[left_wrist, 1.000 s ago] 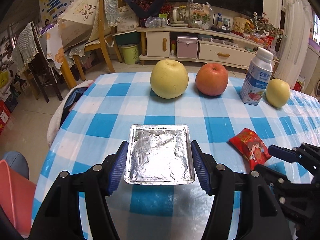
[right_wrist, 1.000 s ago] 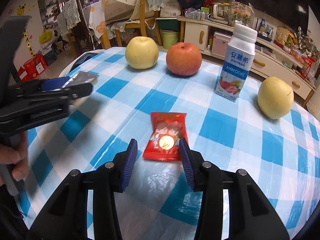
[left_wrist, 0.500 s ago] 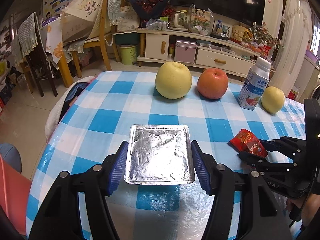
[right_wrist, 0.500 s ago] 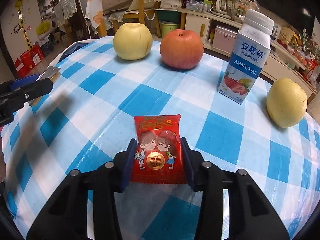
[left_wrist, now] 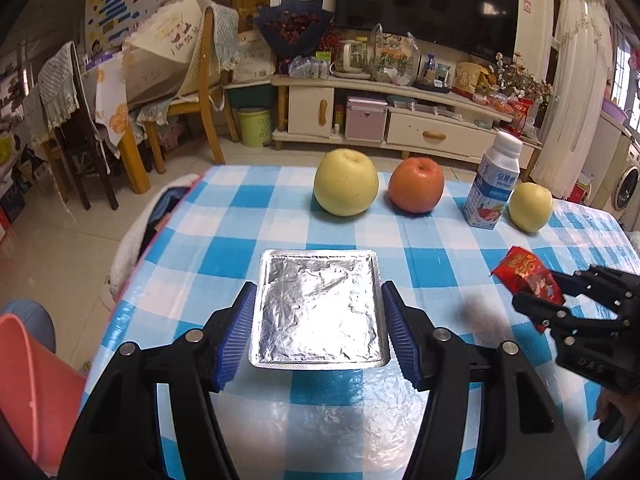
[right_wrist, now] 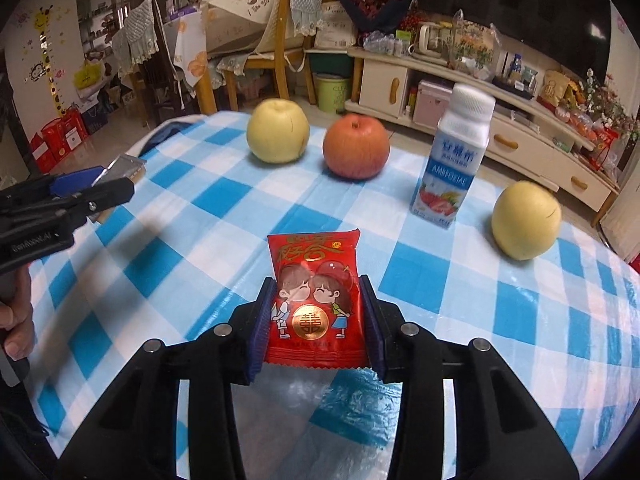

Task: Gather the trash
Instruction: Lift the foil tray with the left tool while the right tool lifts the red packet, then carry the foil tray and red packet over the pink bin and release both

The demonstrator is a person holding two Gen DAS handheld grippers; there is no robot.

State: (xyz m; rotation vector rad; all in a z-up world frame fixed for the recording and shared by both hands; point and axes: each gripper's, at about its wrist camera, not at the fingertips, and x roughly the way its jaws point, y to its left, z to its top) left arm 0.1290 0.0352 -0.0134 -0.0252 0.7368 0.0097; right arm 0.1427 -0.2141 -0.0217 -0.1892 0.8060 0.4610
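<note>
Since the earlier frames, the right gripper (right_wrist: 317, 318) has closed in on the red snack packet (right_wrist: 316, 298) and raised it off the checked tablecloth (right_wrist: 208, 208); a second ago the packet lay flat ahead of parted fingers. Now both blue pads (right_wrist: 262, 324) press against the packet's side edges, pinching it, with its upper half standing clear above the fingertips. In the left wrist view the same packet (left_wrist: 528, 278) is held aloft near the table's right edge, its shadow on the cloth below.

Left gripper (left_wrist: 319, 334): position unchanged relative to the foil tray (left_wrist: 319, 306). Its fingers are spread wide, one pad along each long side of the tray. Whether the pads touch the tray rim cannot be determined. The tray sits near the table's front edge, toward the left side.

Along the far edge stand, left to right, a large yellow apple (right_wrist: 277, 131), a red apple (right_wrist: 356, 147), a milk bottle (right_wrist: 454, 156) upright, and a smaller yellow apple (right_wrist: 525, 226). All are apart from both grippers. A pink bin (left_wrist: 28, 392) shows at the lower left, off the table.
</note>
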